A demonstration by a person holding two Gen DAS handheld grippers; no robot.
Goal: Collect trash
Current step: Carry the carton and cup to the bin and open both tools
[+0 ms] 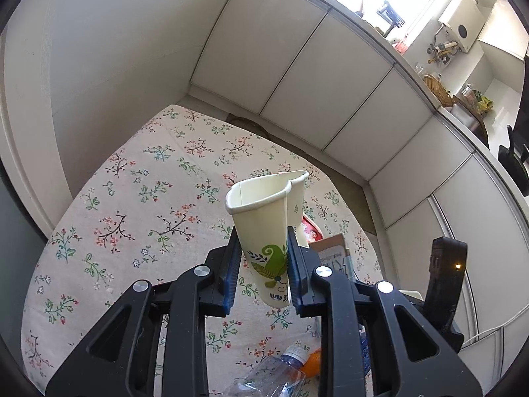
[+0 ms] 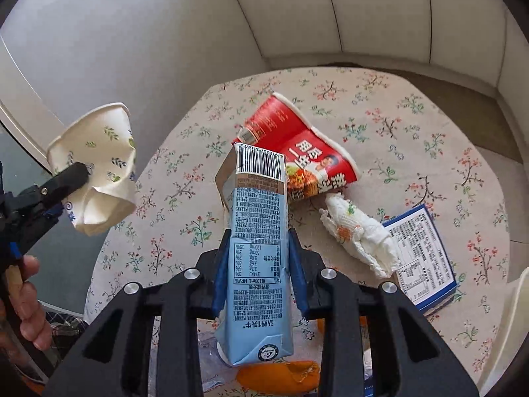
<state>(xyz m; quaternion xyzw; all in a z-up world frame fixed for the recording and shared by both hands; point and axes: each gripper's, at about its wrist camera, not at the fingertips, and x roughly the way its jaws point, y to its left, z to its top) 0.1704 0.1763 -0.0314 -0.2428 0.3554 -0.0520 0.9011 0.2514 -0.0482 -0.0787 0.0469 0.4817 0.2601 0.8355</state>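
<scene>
Left tongs (image 1: 264, 264) are pinching a crushed paper cup (image 1: 264, 218) above the table (image 1: 132, 198) — blue pads are pressing its lower wall from both sides, mouth pointing up and away, nothing showing inside. In the right wrist view the same cup (image 2: 99, 165) is hanging at the far left, dented, clear of the cloth, with a hand (image 2: 26, 297) on the handle below it.

Right tongs (image 2: 258, 264) are pinching a pale blue carton (image 2: 256, 231), barcode end outward, body flattened and creased, raised off the table.

Lying on the cloth beyond the carton: a red noodle bowl (image 2: 297, 145) on its side, squashed; a crumpled tissue (image 2: 357, 235) touching its lower edge; a blue-edged box (image 2: 420, 254) just beside the tissue. A clear bottle (image 1: 277, 374) and orange peel (image 2: 277, 377) are lying under the tongs.
</scene>
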